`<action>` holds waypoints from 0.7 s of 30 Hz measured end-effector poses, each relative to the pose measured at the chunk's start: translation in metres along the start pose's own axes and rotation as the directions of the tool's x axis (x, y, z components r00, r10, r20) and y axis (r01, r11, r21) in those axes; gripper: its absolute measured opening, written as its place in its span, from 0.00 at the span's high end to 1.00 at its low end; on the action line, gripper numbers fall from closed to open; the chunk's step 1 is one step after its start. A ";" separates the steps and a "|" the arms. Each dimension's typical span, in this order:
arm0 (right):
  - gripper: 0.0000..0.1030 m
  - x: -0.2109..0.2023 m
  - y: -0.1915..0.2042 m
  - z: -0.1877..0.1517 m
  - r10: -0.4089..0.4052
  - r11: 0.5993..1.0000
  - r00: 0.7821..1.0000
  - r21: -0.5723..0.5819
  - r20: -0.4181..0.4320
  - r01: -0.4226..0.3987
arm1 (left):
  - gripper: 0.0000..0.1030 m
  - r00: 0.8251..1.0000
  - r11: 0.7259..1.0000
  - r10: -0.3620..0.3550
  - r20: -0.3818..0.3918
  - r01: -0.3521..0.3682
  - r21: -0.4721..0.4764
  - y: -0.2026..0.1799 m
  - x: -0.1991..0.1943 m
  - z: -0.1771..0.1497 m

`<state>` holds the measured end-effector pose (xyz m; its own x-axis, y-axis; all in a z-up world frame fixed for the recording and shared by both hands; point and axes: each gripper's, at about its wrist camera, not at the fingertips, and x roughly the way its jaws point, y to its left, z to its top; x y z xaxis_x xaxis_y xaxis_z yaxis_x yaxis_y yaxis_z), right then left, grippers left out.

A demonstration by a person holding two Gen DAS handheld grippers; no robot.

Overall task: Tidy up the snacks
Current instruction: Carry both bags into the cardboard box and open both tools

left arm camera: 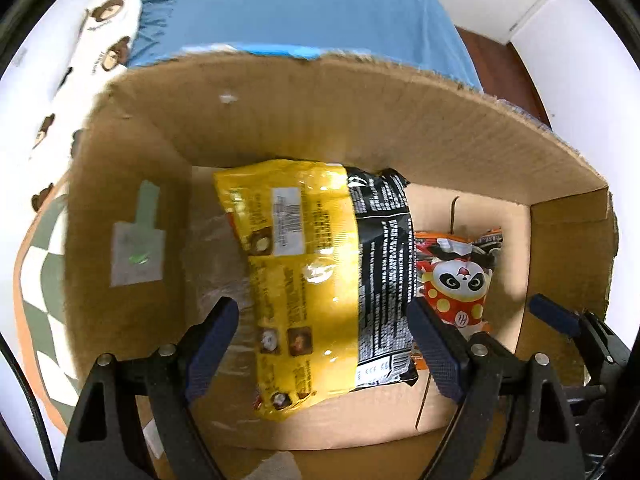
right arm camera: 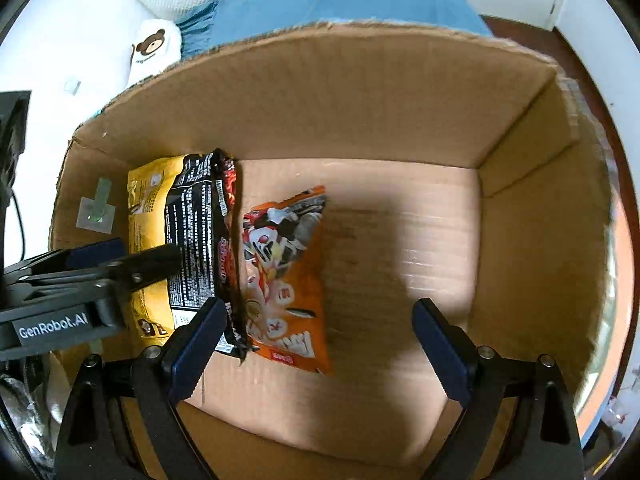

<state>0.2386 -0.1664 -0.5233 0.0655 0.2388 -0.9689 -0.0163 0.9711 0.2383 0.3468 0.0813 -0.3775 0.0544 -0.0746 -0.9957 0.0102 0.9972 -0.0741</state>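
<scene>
A cardboard box [left arm camera: 320, 108] holds three snack packs side by side on its floor. A yellow pack [left arm camera: 292, 280] lies at the left, a black pack [left arm camera: 384, 272] overlaps its right edge, and an orange panda pack [left arm camera: 456, 276] lies to the right. My left gripper [left arm camera: 324, 344] is open, its fingers either side of the yellow and black packs, holding nothing. In the right wrist view the yellow pack [right arm camera: 146, 216], black pack [right arm camera: 196, 240] and orange pack [right arm camera: 284, 276] lie at the box's [right arm camera: 400, 92] left. My right gripper [right arm camera: 316, 344] is open and empty above the box floor.
The left gripper's body [right arm camera: 80, 280] reaches in from the left in the right wrist view. A blue cloth [left arm camera: 304, 8] and a bear-print fabric [left arm camera: 100, 32] lie behind the box. A checkered mat [left arm camera: 40, 280] lies at the left. The box's right half is bare floor [right arm camera: 400, 248].
</scene>
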 end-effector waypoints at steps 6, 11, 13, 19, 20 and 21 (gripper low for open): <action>0.07 -0.041 0.018 -0.036 -0.053 0.999 0.994 0.008 0.091 0.053 | 0.16 0.993 0.999 0.031 0.112 -0.029 -0.018 0.004 -0.039 -0.034; 0.07 -0.082 0.028 -0.061 -0.099 0.995 0.980 0.016 0.173 0.098 | 0.16 0.981 0.999 0.049 0.190 -0.048 -0.014 -0.004 -0.068 -0.064; 0.07 -0.097 0.028 -0.072 -0.107 0.994 0.973 0.025 0.203 0.104 | 0.16 0.974 0.999 0.047 0.220 -0.047 -0.007 -0.003 -0.082 -0.078; 0.07 -0.131 0.039 -0.098 -0.122 0.993 0.957 0.030 0.263 0.118 | 0.16 0.954 0.998 0.057 0.295 -0.060 0.004 0.001 -0.108 -0.102; 0.07 -0.138 0.040 -0.105 -0.119 0.993 0.955 0.033 0.272 0.114 | 0.16 0.950 0.998 0.058 0.306 -0.063 0.007 0.001 -0.111 -0.106; 0.07 -0.146 0.039 -0.112 -0.115 0.993 0.953 0.035 0.281 0.110 | 0.16 0.947 0.998 0.056 0.316 -0.062 0.009 0.000 -0.116 -0.111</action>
<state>0.1164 -0.1630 -0.3797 0.3446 0.1161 -0.9316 0.0255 0.9908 0.1329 0.2296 0.0908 -0.2680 0.3672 -0.0169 -0.9300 0.0153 0.9998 -0.0121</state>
